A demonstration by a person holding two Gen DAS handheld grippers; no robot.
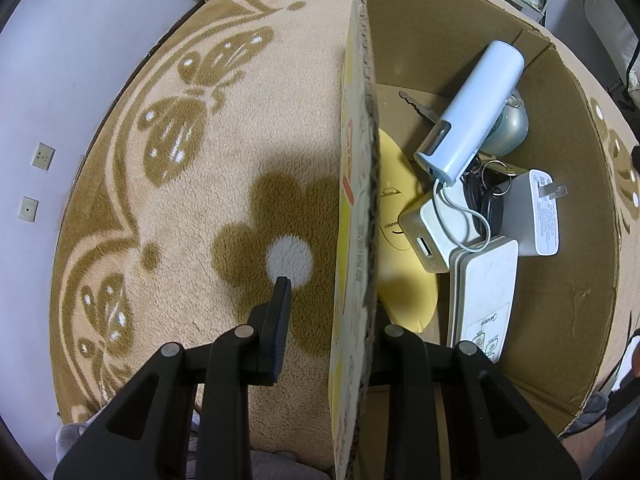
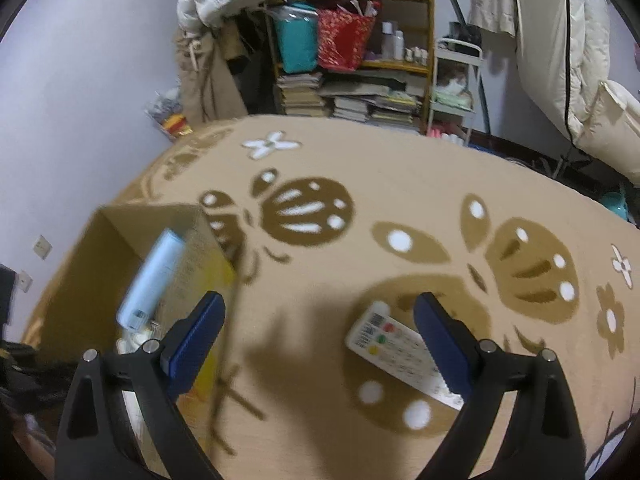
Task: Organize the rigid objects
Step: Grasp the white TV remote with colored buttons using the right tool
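Note:
An open cardboard box [image 1: 568, 208] lies on the beige butterfly-patterned blanket [image 1: 224, 184]. Inside are a light blue cylinder device [image 1: 472, 112], a yellow disc [image 1: 400, 240], a white charger cube [image 1: 428, 232], a white plug adapter [image 1: 532, 216], a white remote [image 1: 484, 292], keys [image 1: 488, 188] and a silvery ball [image 1: 508, 124]. My left gripper [image 1: 332, 300] is open and straddles the box's left wall; its inner finger is hidden behind the cardboard. My right gripper [image 2: 320, 298] is wide open above the blanket. A white remote with coloured buttons [image 2: 396, 348] lies just inside its right finger.
In the right wrist view the box [image 2: 100, 248] with the blue cylinder [image 2: 154, 280] sits to the left. A cluttered bookshelf [image 2: 352, 48] and a white rack [image 2: 456, 80] stand beyond the blanket's far edge. The wall [image 1: 60, 80] is on the left.

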